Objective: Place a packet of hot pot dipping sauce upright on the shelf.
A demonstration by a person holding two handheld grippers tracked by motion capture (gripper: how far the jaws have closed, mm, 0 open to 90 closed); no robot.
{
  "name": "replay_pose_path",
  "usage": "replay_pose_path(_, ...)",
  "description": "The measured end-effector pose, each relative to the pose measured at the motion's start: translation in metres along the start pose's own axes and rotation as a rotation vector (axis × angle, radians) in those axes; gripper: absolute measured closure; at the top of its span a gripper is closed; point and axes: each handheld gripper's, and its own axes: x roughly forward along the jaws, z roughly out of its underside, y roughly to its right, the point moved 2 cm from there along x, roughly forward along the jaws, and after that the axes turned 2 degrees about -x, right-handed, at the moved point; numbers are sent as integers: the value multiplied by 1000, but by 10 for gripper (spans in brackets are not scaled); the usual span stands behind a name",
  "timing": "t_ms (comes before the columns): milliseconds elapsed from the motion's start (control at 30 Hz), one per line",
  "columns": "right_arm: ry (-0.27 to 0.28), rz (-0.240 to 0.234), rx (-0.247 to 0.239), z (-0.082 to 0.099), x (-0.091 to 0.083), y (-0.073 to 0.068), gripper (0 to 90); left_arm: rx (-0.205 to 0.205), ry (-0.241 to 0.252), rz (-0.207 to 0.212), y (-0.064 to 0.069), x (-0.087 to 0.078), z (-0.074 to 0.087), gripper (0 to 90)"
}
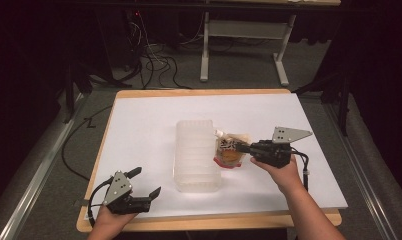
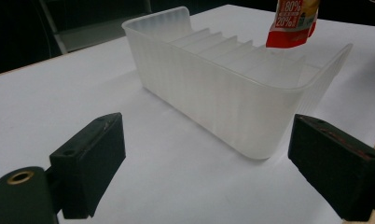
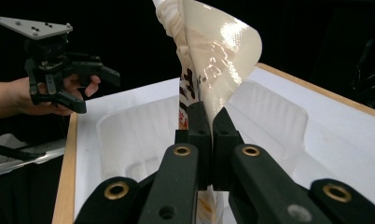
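Fingers of your right gripper (image 1: 249, 148) are pressed together on a soft pouch (image 1: 230, 150), a glossy cream film printed with dark characters and an orange-red lower band; in the right gripper view the film rises from between the two black pads (image 3: 200, 126) and curls over above them like a stiff leaf, its skin crinkled and shiny; beyond those fingertips lies a translucent plastic bin (image 3: 143, 135), milky and smooth-walled, with rounded corners. From the high view the pouch sits just beside the bin's long side (image 1: 195, 155), on the side nearer your right fingers, and whether it touches the rim you cannot tell.

Fingers of your left gripper (image 1: 148, 183) stand wide apart with nothing between them; in the left gripper view the two blocky black pads (image 2: 93, 158) frame bare white table (image 2: 176, 182), matte and flat, edged in pale wood. Straight ahead of those fingertips the bin (image 2: 223, 100) shows its curved end wall and a row of ribbed steps moulded into its floor; past its far rim hangs the red bottom edge of the pouch (image 2: 293, 28), printed with white percent figures. Your left hand (image 1: 111, 220) grips the tool near the table's front corner, well apart from the bin.
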Motion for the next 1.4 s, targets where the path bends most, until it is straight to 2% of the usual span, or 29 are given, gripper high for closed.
replay_pose_path(267, -32, -15, -10, -1, 17, -2, 900, 1, 2, 3, 0, -1, 0, 116)
replay_pose_path(667, -40, -25, -16, -6, 38, -6, 900, 1, 4, 6, 0, -1, -1, 116)
replay_pose_path(800, -37, -30, -24, -7, 44, -8, 900, 0, 3, 9, 0, 0, -1, 116)
replay_pose_path(1400, -16, -50, -7, -9, 66, -15, 900, 2, 2, 11, 1, 0, -1, 116)
